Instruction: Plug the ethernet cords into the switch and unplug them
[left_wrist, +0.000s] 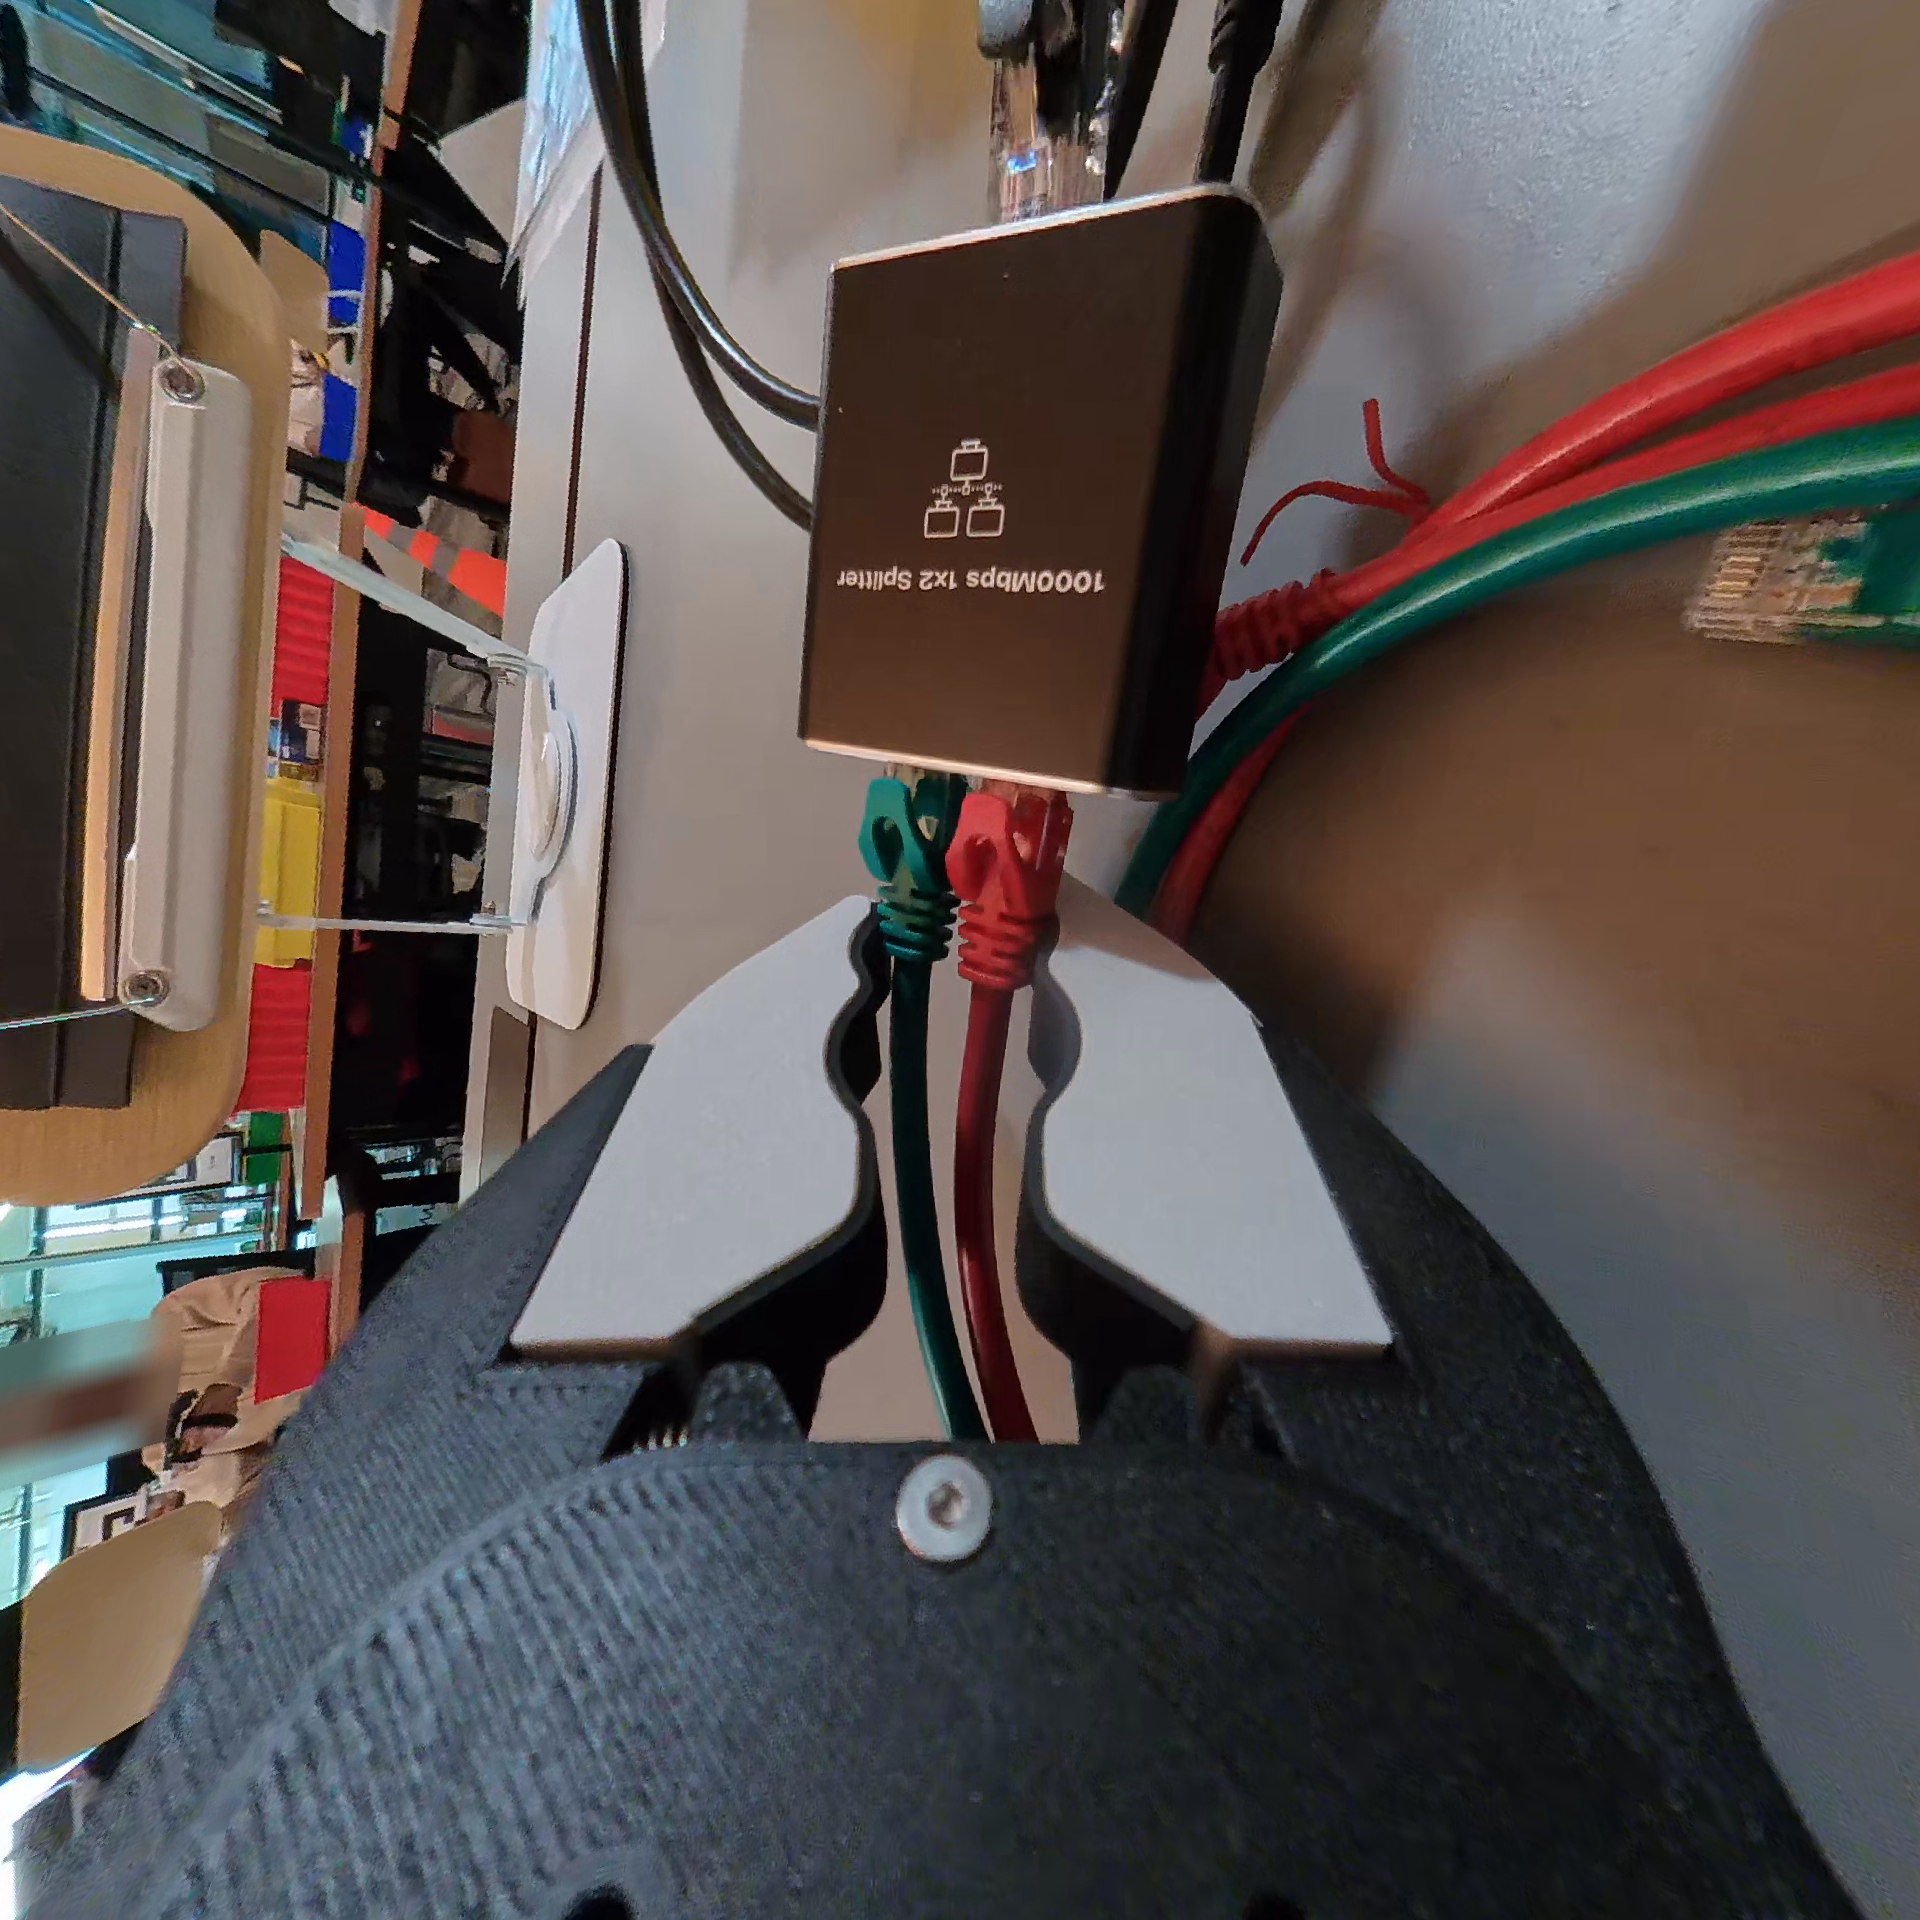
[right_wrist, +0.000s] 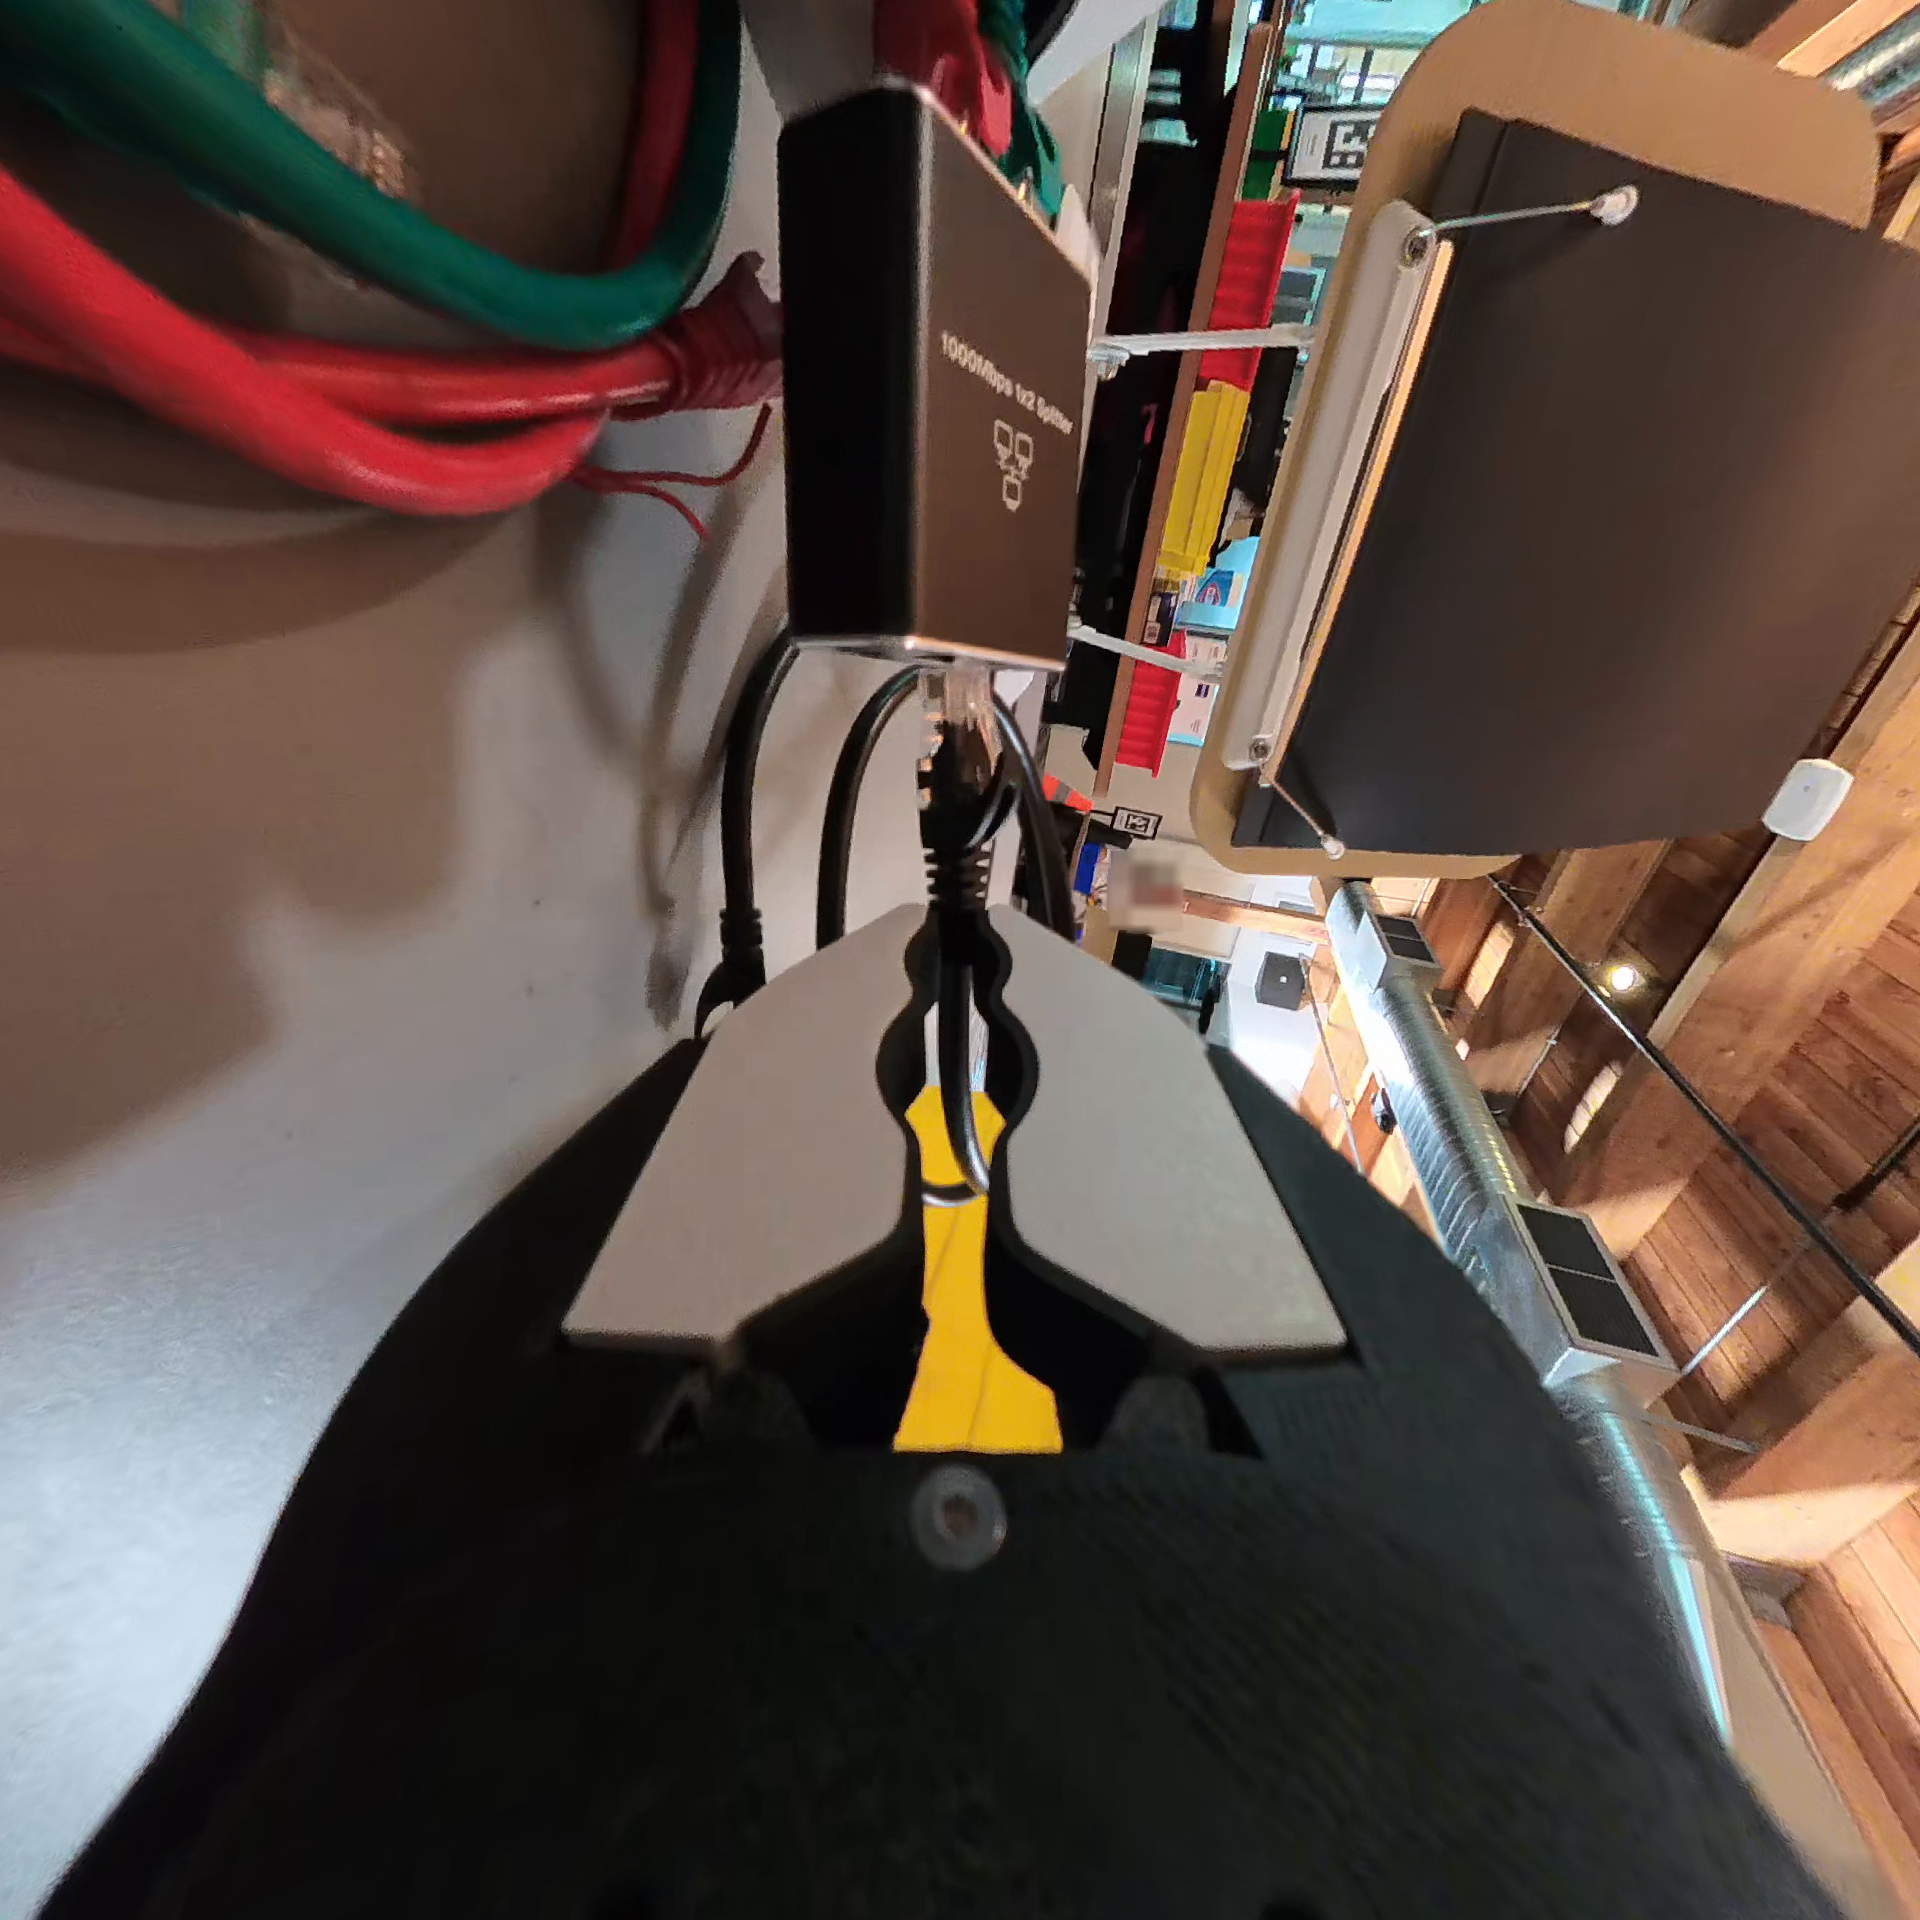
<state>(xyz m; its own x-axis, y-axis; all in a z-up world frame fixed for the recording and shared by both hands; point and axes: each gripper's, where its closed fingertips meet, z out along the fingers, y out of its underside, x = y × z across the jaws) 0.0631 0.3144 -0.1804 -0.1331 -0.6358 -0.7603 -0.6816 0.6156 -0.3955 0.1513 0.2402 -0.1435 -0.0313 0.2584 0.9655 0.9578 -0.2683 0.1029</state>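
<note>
Your left gripper is closing around the green cord and red cord, both plugged into the switch. Your right gripper is pinching the black cord (plugged into the opposite edge), with loose cables crowding one side.

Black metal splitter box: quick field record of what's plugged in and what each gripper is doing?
box: black metal splitter box, lifted between both grippers
two-port end: green ethernet cord and red ethernet cord, both plugged in
single-port end: black ethernet cord, plugged in
left gripper: shut on green and red cords, just behind their plugs
right gripper: shut on black cord, behind its boot
loose: spare green plug, unplugged, beside red and green cable loops
</note>
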